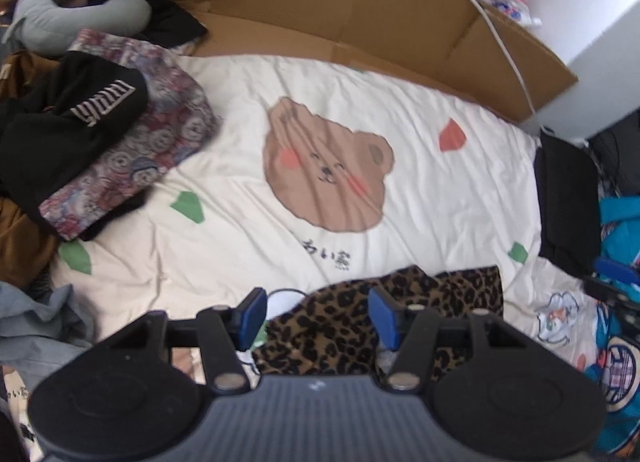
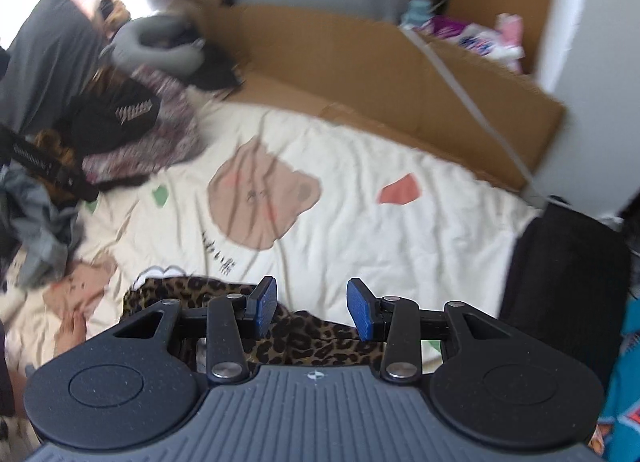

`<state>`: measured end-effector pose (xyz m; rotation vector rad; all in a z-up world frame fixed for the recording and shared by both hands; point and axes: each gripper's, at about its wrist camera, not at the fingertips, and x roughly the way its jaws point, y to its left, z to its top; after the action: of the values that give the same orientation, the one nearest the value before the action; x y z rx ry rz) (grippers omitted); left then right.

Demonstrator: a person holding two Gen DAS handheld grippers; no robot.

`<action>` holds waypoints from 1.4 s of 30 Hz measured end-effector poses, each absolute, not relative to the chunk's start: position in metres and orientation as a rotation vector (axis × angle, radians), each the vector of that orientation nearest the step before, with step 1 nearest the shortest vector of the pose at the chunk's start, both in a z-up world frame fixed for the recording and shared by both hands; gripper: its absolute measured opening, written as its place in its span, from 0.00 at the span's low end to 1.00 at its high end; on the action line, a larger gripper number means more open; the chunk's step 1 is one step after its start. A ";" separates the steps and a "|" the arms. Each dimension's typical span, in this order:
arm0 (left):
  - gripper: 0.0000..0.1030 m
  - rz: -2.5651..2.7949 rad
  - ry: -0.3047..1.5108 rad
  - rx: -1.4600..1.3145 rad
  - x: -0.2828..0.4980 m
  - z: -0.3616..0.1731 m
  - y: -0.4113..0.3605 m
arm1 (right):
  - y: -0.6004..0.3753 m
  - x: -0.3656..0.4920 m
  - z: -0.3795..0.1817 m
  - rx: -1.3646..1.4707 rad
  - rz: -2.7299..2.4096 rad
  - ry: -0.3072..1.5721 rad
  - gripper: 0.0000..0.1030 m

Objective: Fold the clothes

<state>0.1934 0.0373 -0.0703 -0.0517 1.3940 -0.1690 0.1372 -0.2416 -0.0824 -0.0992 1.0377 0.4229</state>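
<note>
While both pairs of tongs hang over the bed, the scene reads so:

Left tongs [image 1: 316, 316]: released, blue pads [image 1: 251, 316] wide apart and holding nothing; they hover above the leopard-print garment [image 1: 340, 326], whose cloth shows in the gap between the pads.

Right tongs [image 2: 313, 308]: released too, pads parted with nothing between them; the same garment [image 2: 312, 336] lies just under and behind the tips, reaching off to the left below the tongs' body.

Whether either pad touches the cloth: cannot tell.

Garment, place: on the near edge of the bed, on the cream quilt [image 1: 440, 198], below the printed bear face [image 1: 326, 166] and the dark lettering under it.

Garment, look: tan ground with black and brown spots, bunched and rumpled in the left view, with a straighter top edge at its right part; in the right view it lies as a long, uneven band.

Pile at left: a black garment with pale lettering [image 1: 72, 118] on a patterned purplish cloth [image 1: 160, 134], well apart from the leopard print.

Far side of bed: a flattened cardboard sheet [image 1: 320, 6] standing along the quilt.

Right edge: a folded black item [image 1: 568, 202] on the quilt.
</note>
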 end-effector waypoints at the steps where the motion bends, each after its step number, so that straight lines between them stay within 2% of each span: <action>1: 0.58 -0.164 1.404 -0.062 0.192 -0.070 0.034 | -0.239 0.140 -0.092 -0.120 0.445 1.043 0.44; 8: 0.58 -0.271 1.371 0.006 0.194 -0.070 -0.007 | -0.229 0.154 -0.164 -0.209 0.567 1.106 0.44; 16: 0.58 -0.212 1.425 0.056 0.205 -0.119 0.004 | -0.231 0.164 -0.228 -0.215 0.600 1.093 0.44; 20: 0.58 -0.202 1.469 0.019 0.208 -0.148 0.014 | -0.221 0.169 -0.247 -0.264 0.640 1.033 0.44; 25: 0.58 -0.207 1.530 -0.035 0.209 -0.182 0.026 | -0.243 0.172 -0.267 -0.075 0.661 1.004 0.44; 33: 0.60 -0.207 1.525 -0.218 0.211 -0.217 0.039 | -0.242 0.164 -0.293 -0.131 0.713 1.078 0.45; 37: 0.60 -0.105 1.532 -0.387 0.208 -0.236 0.059 | -0.233 0.167 -0.294 -0.176 0.734 1.074 0.57; 42: 0.65 -0.056 1.543 -0.437 0.204 -0.242 0.077 | -0.217 0.167 -0.298 -0.245 0.811 1.079 0.62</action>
<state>0.2038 0.0766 -0.2418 -0.4366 1.5428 -0.0560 0.1668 -0.2172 -0.2983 -0.2447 1.0794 0.8114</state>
